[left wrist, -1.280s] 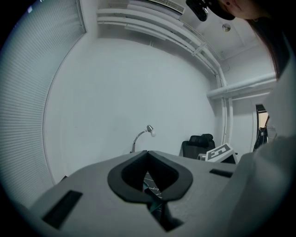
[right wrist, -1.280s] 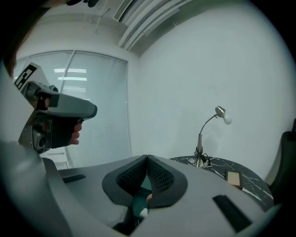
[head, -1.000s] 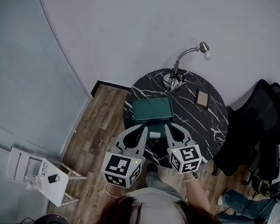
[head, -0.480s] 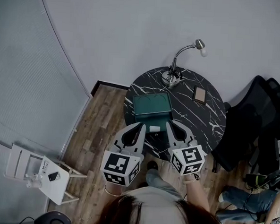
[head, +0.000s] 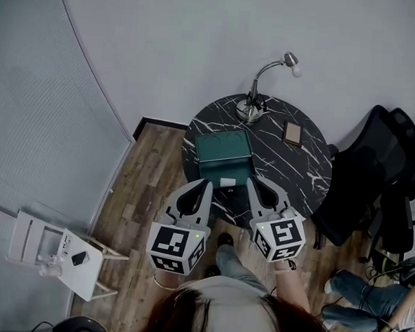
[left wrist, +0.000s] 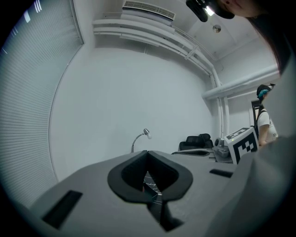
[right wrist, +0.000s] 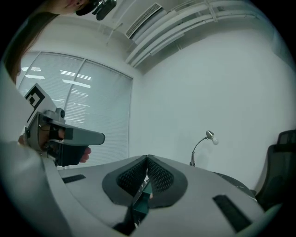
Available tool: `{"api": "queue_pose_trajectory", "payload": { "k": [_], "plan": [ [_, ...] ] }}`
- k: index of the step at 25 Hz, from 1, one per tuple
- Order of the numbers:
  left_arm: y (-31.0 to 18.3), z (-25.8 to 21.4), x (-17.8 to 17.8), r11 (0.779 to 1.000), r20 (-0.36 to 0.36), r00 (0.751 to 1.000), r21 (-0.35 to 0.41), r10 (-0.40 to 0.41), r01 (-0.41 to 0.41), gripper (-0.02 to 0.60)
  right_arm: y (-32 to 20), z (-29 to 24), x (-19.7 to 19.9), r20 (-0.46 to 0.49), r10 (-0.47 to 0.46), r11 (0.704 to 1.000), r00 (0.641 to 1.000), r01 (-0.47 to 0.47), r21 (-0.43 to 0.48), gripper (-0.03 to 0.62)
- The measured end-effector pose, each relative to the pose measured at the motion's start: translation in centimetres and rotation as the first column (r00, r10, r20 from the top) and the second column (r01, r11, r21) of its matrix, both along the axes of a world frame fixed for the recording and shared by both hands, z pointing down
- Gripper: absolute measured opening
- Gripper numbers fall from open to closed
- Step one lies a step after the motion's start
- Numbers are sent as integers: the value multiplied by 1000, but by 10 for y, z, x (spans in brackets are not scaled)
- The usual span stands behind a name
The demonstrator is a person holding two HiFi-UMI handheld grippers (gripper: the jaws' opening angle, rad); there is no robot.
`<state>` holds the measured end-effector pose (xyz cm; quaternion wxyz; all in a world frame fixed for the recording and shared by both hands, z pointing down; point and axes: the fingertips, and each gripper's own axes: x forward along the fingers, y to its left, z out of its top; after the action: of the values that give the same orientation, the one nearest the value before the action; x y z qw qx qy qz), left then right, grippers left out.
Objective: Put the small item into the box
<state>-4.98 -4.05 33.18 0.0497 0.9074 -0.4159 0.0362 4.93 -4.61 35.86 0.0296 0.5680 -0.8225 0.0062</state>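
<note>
A small white item (head: 227, 183) lies at the near edge of the round black marble table (head: 291, 175), just in front of the dark green box (head: 224, 152). My left gripper (head: 208, 185) is shut with nothing in it, its tip just left of the item. My right gripper (head: 250, 183) is also shut and bare, its tip just right of the item. In the left gripper view the jaws (left wrist: 147, 152) meet at the tip. Those in the right gripper view (right wrist: 147, 157) meet too, and the green box (right wrist: 140, 203) shows through the gap below them.
A gooseneck lamp (head: 257, 95) stands at the table's far edge, a flat brown object (head: 292, 132) to its right. Black chairs (head: 375, 179) crowd the table's right side. A white stool (head: 55, 254) sits at the lower left, and another person's legs (head: 353, 307) at the lower right.
Both grippers have drawn back a little toward me, their tips now beside the small item. Table, box and lamp sit higher in the head view.
</note>
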Motion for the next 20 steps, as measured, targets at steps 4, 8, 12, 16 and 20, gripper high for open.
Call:
{"api": "queue_pose_trajectory", "payload": {
  "k": [4, 8, 12, 16, 20],
  "plan": [
    [9, 0, -3, 1000, 0, 1000, 5, 3, -3, 8, 11, -3, -2, -13, 10, 1000, 1000, -10, 16, 25],
    [19, 1, -7, 1000, -1, 1000, 6, 4, -4, 8, 23, -5, -4, -21, 24, 999, 999, -23, 25, 25],
    [28, 2, -11, 1000, 11, 1000, 8, 2, -2, 8, 32, -6, -7, -23, 33, 999, 999, -32, 25, 25],
    [36, 3, -16, 1000, 5, 1000, 7, 0, 0, 8, 41, -7, -9, -29, 45, 999, 999, -44, 32, 25],
    [43, 6, -20, 1000, 21, 1000, 10, -3, 2, 8, 51, -7, -11, -36, 56, 998, 998, -55, 30, 25]
  ]
}}
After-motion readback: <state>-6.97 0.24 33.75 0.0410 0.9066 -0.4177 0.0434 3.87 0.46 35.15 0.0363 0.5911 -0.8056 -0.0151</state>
